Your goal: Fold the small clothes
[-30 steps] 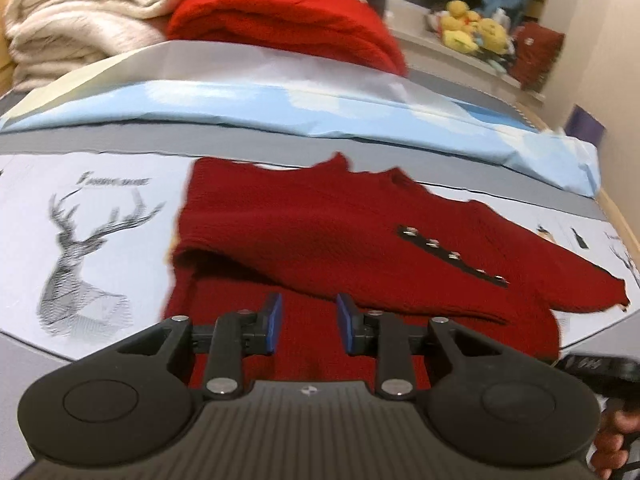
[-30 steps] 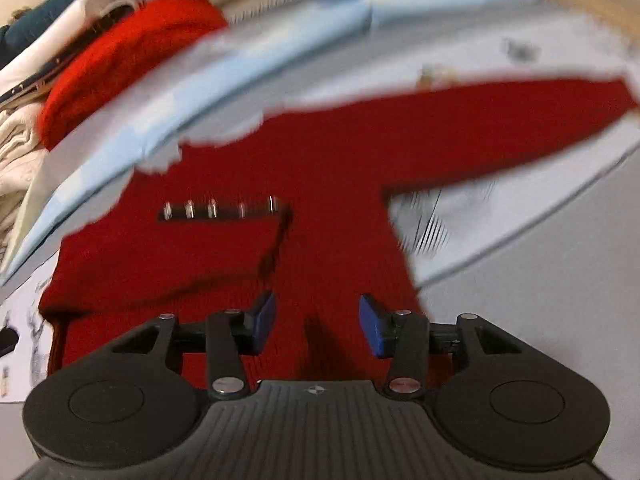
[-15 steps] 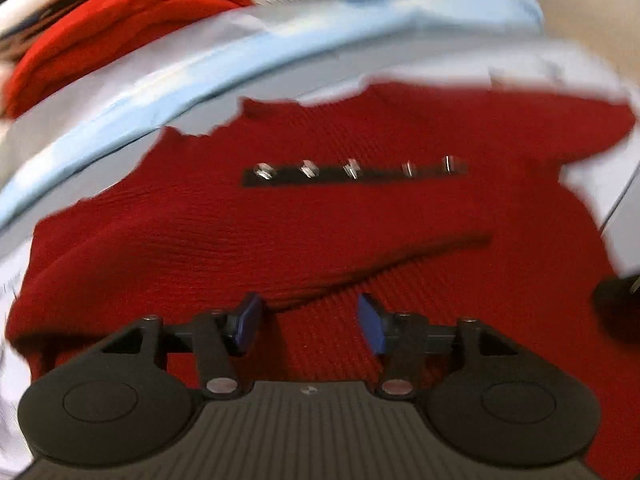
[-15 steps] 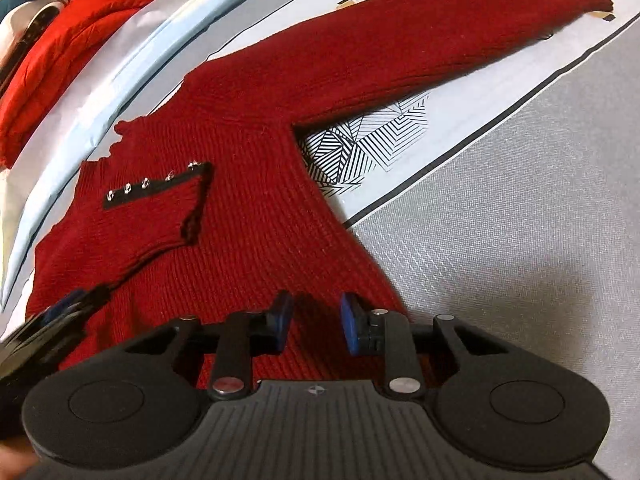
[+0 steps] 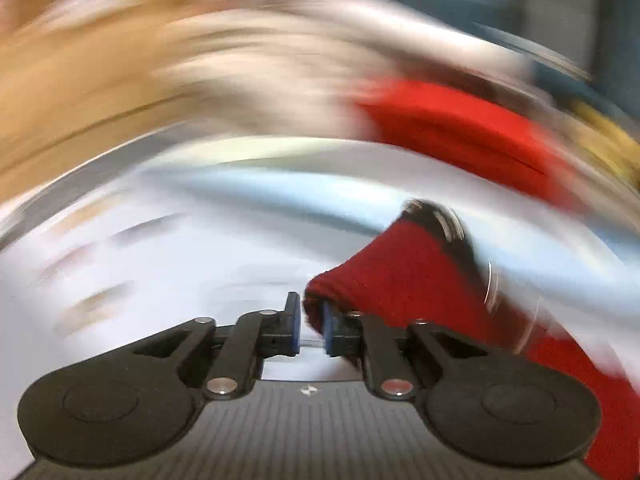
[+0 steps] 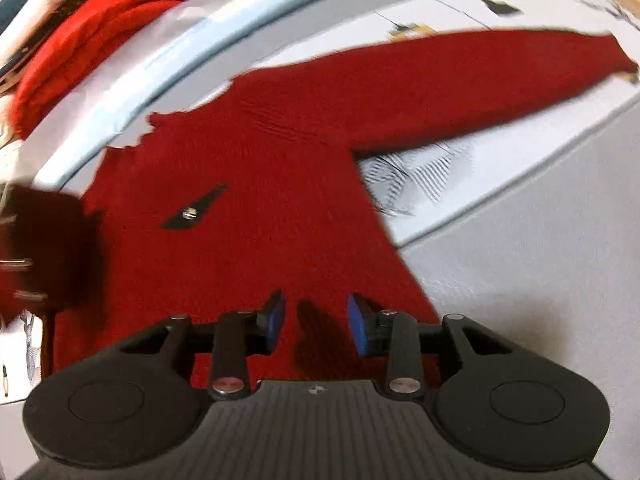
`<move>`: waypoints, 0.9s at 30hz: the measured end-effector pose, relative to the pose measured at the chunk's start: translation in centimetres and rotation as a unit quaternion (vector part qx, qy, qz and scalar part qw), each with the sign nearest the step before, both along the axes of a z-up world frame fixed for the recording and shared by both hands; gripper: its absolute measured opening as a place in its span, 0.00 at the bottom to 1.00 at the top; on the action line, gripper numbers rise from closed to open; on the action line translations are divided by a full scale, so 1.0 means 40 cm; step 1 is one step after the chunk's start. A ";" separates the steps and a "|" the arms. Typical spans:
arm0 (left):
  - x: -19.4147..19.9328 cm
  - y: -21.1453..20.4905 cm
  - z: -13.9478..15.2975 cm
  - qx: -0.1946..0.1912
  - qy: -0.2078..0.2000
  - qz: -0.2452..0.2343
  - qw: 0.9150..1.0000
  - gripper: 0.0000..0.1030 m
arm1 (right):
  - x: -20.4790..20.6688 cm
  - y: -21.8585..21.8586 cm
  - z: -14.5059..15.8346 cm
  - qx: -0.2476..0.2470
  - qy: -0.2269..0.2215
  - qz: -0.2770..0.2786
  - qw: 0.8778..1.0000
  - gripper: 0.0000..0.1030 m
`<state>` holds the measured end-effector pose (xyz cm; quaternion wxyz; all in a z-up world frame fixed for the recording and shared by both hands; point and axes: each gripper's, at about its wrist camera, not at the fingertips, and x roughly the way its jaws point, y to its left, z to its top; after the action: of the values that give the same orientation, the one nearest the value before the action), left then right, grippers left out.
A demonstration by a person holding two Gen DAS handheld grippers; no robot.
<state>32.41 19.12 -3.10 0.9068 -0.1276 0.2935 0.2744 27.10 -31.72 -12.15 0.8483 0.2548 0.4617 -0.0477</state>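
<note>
A small dark red knit sweater (image 6: 280,184) with a dark buttoned placket (image 6: 192,212) lies on a printed sheet, one sleeve (image 6: 480,68) stretched out to the right. My right gripper (image 6: 316,322) is open and empty just above the sweater's lower body. My left gripper (image 5: 310,326) is nearly shut, pinching an edge of the sweater's folded-over part (image 5: 400,280), which rises to the right of it. The left wrist view is badly motion-blurred. The lifted fabric also shows as a dark blurred mass at the left edge of the right wrist view (image 6: 44,248).
A bright red folded garment (image 6: 92,28) and pale folded blankets (image 5: 260,60) are stacked at the back behind a light blue sheet (image 6: 224,32). Grey bedding (image 6: 540,240) lies to the right of the sweater.
My left gripper has closed on the sweater's folded flap and swung it up and to the left. My right gripper has opened wider over the sweater's lower body.
</note>
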 end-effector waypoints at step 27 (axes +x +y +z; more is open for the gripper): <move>-0.083 -0.123 -0.334 -0.089 0.277 -0.274 0.917 0.10 | -0.027 -0.077 -0.066 -0.044 0.032 0.013 0.998 0.08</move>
<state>29.08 14.18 -16.45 0.8138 -0.0412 0.5796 0.0124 26.00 -34.78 -14.79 0.8438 0.2094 0.4899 -0.0649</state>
